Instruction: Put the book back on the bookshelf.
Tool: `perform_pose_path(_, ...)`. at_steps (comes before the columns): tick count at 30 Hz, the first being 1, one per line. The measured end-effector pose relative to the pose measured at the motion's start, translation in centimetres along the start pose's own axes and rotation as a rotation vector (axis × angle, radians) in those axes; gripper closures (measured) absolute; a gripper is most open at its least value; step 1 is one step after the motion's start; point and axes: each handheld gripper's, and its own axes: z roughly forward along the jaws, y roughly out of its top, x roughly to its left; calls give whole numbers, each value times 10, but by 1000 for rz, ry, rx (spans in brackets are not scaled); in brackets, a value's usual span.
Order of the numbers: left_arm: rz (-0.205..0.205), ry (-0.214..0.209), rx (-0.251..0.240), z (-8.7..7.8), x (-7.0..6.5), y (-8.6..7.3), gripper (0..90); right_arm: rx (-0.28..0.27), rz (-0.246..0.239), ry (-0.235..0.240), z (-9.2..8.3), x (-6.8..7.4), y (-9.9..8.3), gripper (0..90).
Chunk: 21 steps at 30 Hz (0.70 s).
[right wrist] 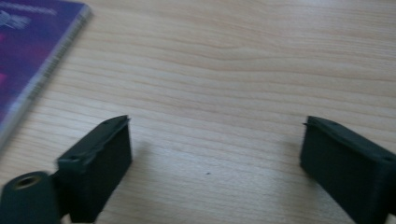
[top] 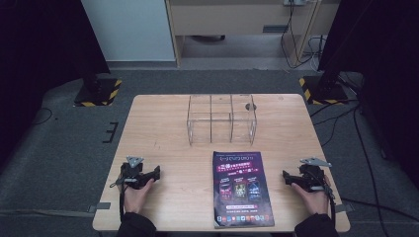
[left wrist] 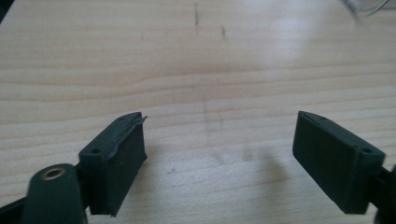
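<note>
Your left gripper [top: 157,173] sits low over the desk [top: 163,128] near its front left corner, hand wrapped round the back, fingers [left wrist: 114,161] spread wide with nothing between them. Your right gripper [top: 285,176] mirrors it near the front right corner, fingers [right wrist: 100,163] just as wide apart, both pointing inward toward the desk's middle.

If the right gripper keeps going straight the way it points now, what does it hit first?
Probably the magazine: the right gripper, jaws open, points left toward its right edge, with bare table between. Depth is unclear.
</note>
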Motion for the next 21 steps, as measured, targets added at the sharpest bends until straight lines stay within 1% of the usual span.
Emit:
perform_pose_path(1,-2,-6,-7,-1,-1,1,192,-39,12,10,-5,0,2,112)
perform_pose_path(2,-8,-23,-19,-4,-4,2,206,-82,11,14,-11,-1,4,112)
perform_pose_path(3,-10,-31,-26,-5,-5,3,206,-82,11,14,-11,-1,4,112)
perform_pose_path(4,-11,-43,-36,-6,-8,4,221,-114,14,27,-16,-1,6,114)
perform_pose_path(5,-8,-51,-41,-7,-10,4,228,-125,20,37,-18,0,7,116)
perform_pose_path(6,-5,-69,-53,-9,-15,6,235,-130,18,46,-20,0,7,115)
perform_pose_path(7,-5,-69,-53,-9,-15,6,241,-130,18,46,-20,0,7,115)
perform_pose_path(10,3,-97,-72,-12,-25,8,249,-132,3,55,-22,1,9,112)
perform_pose_path(11,9,-117,-82,-14,-31,9,250,-132,0,66,-23,2,10,110)
perform_pose_path(12,9,-117,-82,-14,-31,9,255,-132,0,66,-23,2,10,110)
perform_pose_path(13,12,-129,-86,-15,-34,9,257,-137,-3,76,-24,4,11,108)
perform_pose_path(14,13,-152,-95,-17,-41,10,259,-139,-6,83,-25,5,11,107)
perform_pose_path(15,15,-163,-100,-18,-44,11,262,-144,-11,89,-26,6,12,107)
perform_pose_path(16,15,-163,-100,-18,-44,11,265,-144,-11,89,-26,6,12,107)
perform_pose_path(18,24,-181,-107,-19,-52,12,267,-150,-14,99,-28,8,13,106)
perform_pose_path(21,31,-211,-101,-20,-60,13,274,-156,-19,119,-30,11,16,104)
